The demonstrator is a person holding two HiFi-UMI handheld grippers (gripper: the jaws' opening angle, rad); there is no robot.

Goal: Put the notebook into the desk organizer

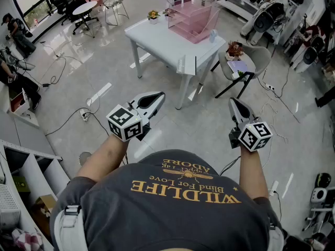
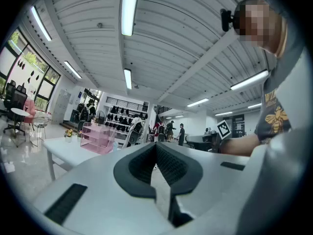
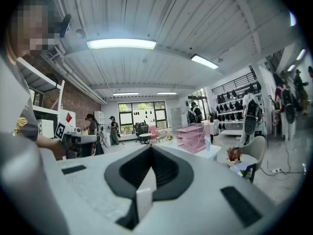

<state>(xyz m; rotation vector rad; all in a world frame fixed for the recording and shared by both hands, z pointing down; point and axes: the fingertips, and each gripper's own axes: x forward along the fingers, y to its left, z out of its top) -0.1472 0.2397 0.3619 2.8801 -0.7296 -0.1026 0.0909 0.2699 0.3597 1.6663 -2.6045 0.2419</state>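
Left hand-held gripper: jaws are pressed together, nothing is held.
Right hand-held gripper: likewise closed and empty.
Pink desk organizer: set on the white tabletop, well apart from both.
Notebook: laid on the grey chair beside it.
Shirt: printed "WILDLIFE", "Blind For Love".
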